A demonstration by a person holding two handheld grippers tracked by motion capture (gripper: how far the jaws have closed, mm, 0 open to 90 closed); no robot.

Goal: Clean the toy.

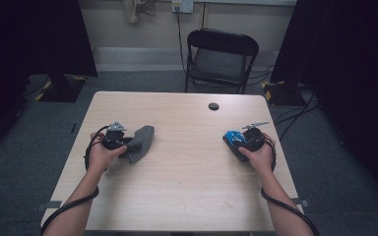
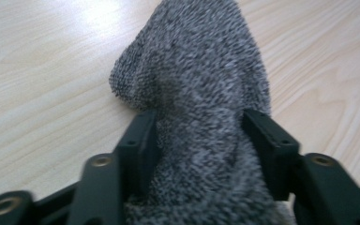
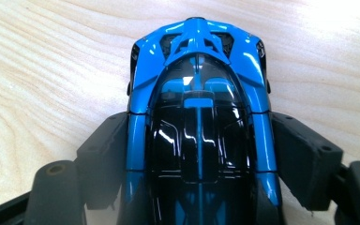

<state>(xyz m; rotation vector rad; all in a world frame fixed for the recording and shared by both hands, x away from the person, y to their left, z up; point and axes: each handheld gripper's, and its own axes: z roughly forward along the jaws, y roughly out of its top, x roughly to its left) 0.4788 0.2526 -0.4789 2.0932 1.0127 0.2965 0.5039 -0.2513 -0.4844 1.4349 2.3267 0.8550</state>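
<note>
At the near edge of the wooden table (image 1: 187,196) the person's two forearms come in, each hand holding a gripper. The left gripper (image 1: 124,143) rests on the left part of the table, and a grey sock (image 1: 140,142) lies on the tabletop running between its jaws; in the left gripper view the sock (image 2: 201,93) bulges between the two black jaws, which stand partly apart with both inner faces against the knit. The right gripper (image 1: 235,142) sits well apart from it on the right part of the table, its jaws closed on the sides of a blue and black toy car (image 1: 235,139). In the right gripper view the car (image 3: 199,108) is clamped at its middle, its nose pointing away over the wood. Farther off, a small dark round cap (image 1: 213,106) is set in the table near its far edge, and beyond the table stands a black folding chair (image 1: 220,60).
</note>
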